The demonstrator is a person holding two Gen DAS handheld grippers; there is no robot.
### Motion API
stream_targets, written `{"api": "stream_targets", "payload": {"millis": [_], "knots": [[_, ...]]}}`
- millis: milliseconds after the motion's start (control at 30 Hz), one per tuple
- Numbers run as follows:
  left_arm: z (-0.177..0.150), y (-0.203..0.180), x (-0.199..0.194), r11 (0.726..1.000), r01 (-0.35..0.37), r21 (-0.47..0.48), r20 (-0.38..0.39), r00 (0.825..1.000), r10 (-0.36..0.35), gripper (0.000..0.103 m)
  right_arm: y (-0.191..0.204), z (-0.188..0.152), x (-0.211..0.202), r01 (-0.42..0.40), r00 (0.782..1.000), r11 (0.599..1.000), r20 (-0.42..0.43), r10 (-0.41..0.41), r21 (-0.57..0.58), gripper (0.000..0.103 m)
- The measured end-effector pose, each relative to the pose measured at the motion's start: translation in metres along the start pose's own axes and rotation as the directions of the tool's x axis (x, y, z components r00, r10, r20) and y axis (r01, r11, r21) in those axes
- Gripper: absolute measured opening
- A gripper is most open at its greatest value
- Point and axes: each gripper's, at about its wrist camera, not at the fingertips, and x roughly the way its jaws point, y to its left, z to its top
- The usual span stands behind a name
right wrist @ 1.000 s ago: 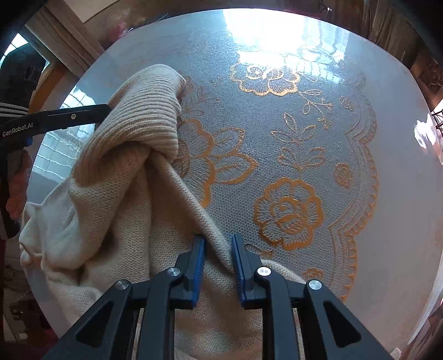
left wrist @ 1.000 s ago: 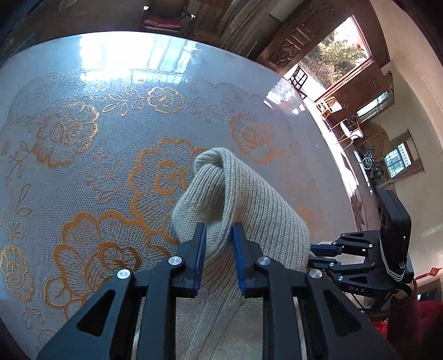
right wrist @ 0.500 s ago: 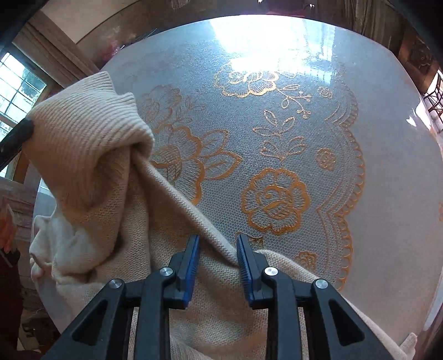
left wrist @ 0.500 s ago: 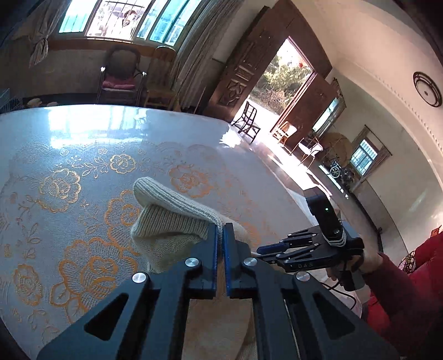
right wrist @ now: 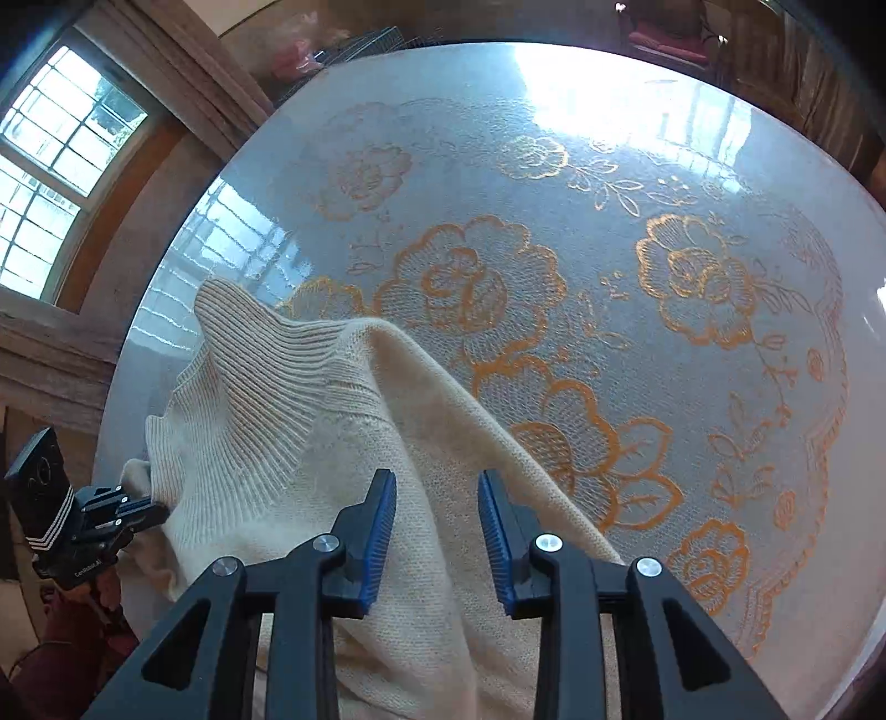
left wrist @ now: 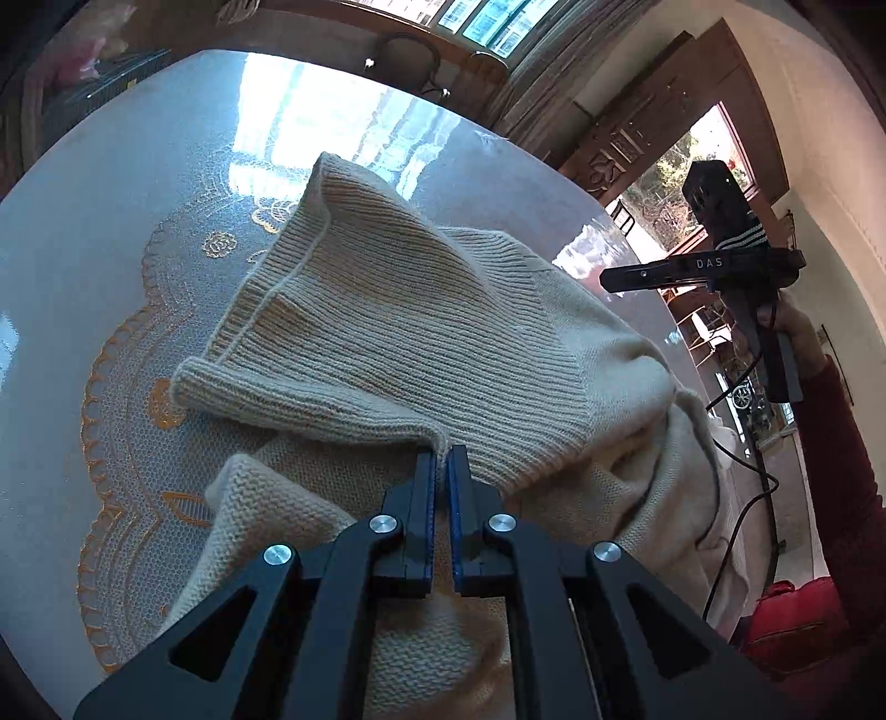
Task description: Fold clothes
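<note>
A cream knitted sweater (left wrist: 421, 332) with a ribbed hem lies bunched on the round table. My left gripper (left wrist: 441, 459) is shut on the edge of its ribbed hem. In the right wrist view the sweater (right wrist: 343, 443) spreads from the lower left toward the middle. My right gripper (right wrist: 437, 487) is open, its blue pads apart above a fold of the sweater, holding nothing. The left gripper (right wrist: 149, 507) shows at the far left, pinching the sweater. The right gripper (left wrist: 614, 279) shows from the side in the left wrist view, above the table's far edge.
The round table (right wrist: 637, 138) carries a lace cloth with orange flowers (right wrist: 692, 288) under a glossy cover. A window (right wrist: 50, 166) is at the left. A wooden door (left wrist: 692, 138) and chairs (left wrist: 404, 50) stand beyond the table.
My right gripper has opened and let go of the sweater. My left gripper has brought the ribbed hem down from its raised position, and the hem now lies spread over the table.
</note>
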Motion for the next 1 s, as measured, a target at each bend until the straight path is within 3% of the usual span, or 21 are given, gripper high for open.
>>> {"api": "stream_targets", "payload": {"millis": [100,233,300,367,467,533,633,667,767,833,867,933,1000], "knots": [[0.010,-0.013,0.004,0.998,-0.041,0.042,0.005,0.999,0.041,0.004,0.030,0.037,0.026,-0.016,1.000,0.997,-0.026,0.014,-0.080,0.031],[0.033,-0.016,0.002,0.995,-0.063,0.075,0.039,0.997,0.061,0.004,0.095,0.033,0.046,0.056,0.988,0.967,-0.125,-0.089,-0.247,0.031],[0.053,-0.015,0.001,0.994,-0.078,0.080,0.073,0.995,0.072,0.005,0.104,0.030,0.060,0.168,0.964,0.930,-0.144,-0.225,-0.328,0.031],[0.077,-0.015,0.002,0.993,-0.091,0.080,0.106,0.991,0.082,0.005,0.103,0.032,0.054,0.258,0.941,0.893,-0.112,-0.318,-0.368,0.032],[0.120,-0.022,0.005,0.991,-0.112,0.073,0.162,0.982,0.099,0.011,0.068,0.040,0.037,0.349,0.920,0.889,-0.070,-0.385,-0.296,0.035],[0.143,-0.029,0.003,0.989,-0.142,0.046,0.199,0.971,0.130,0.025,0.030,0.043,0.020,0.460,0.876,0.861,-0.047,-0.480,-0.214,0.035],[0.167,-0.041,-0.002,0.986,-0.164,0.023,0.225,0.962,0.154,0.030,-0.051,0.038,-0.013,0.664,0.744,0.745,-0.053,-0.667,-0.053,0.035],[0.167,-0.045,-0.004,0.991,-0.134,0.019,0.222,0.967,0.126,0.030,-0.079,0.032,-0.027,0.676,0.735,0.736,-0.080,-0.673,0.020,0.035],[0.144,-0.056,-0.007,0.994,-0.091,0.064,0.200,0.977,0.077,0.030,-0.136,0.000,-0.083,0.650,0.755,0.726,-0.078,-0.651,0.224,0.035],[0.114,-0.059,-0.007,0.992,-0.087,0.092,0.157,0.985,0.072,0.031,-0.145,-0.032,-0.126,0.504,0.846,0.801,0.003,-0.533,0.323,0.038],[0.099,-0.061,-0.007,0.991,-0.084,0.106,0.134,0.989,0.069,0.031,-0.150,-0.048,-0.147,0.423,0.881,0.829,0.049,-0.471,0.365,0.038],[0.068,-0.058,-0.009,0.991,-0.073,0.109,0.089,0.994,0.063,0.031,-0.141,-0.085,-0.179,0.270,0.934,0.886,0.120,-0.336,0.376,0.038],[0.039,-0.044,-0.018,0.996,-0.064,0.067,0.060,0.996,0.060,0.031,-0.135,-0.112,-0.212,0.127,0.968,0.926,0.158,-0.193,0.354,0.038]]}}
